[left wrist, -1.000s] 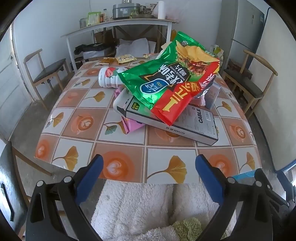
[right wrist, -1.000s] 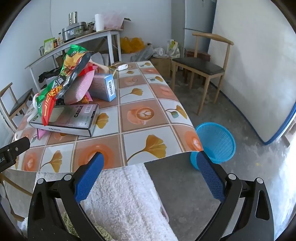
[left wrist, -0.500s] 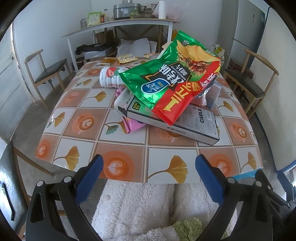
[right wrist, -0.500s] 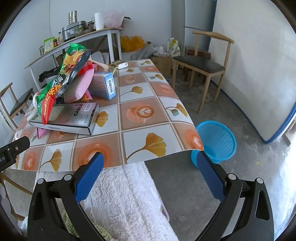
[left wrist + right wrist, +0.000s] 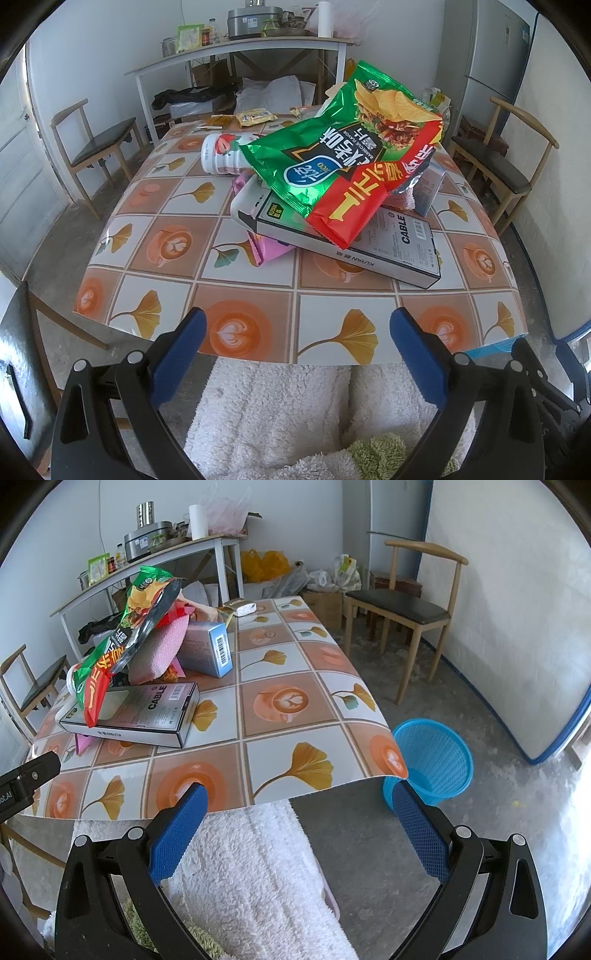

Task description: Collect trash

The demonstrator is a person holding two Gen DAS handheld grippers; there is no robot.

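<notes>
task progress: nothing looks collected yet. the blue basket (image 5: 432, 764) on the floor off the table's (image 5: 295, 709) near right corner appears empty, though only part of its inside is seen. all trash is still piled on the table.

pile, as seen in the left wrist view: chip bag (image 5: 351, 166) is draped on top at about 12 o'clock from the left gripper (image 5: 295, 354), resting across the cable box (image 5: 369, 240). a pink wrapper (image 5: 266, 247) is pinned under the box's near left corner, at roughly 11 o'clock. a strawberry bottle (image 5: 221, 155) is lying on its side behind the bag, further out at 11 o'clock. a small blue carton (image 5: 428, 188) is at 1 o'clock, touching the pile. small packets (image 5: 255, 117) are scattered at the far table edge.

left gripper: jaws are spread wide, nothing is held. it is held short of the near table edge, well apart from the pile.

right gripper (image 5: 295, 830): jaws are likewise spread wide, nothing is gripped. in its view the pile is at 10–11 o'clock, well apart; the basket is at 1 o'clock, near the right fingertip (image 5: 417, 823) in the frame but lower, on the floor.

remaining, as judged: every item is still to be picked and dropped in the basket. the chip bag is likely first, being topmost and unobstructed.
</notes>
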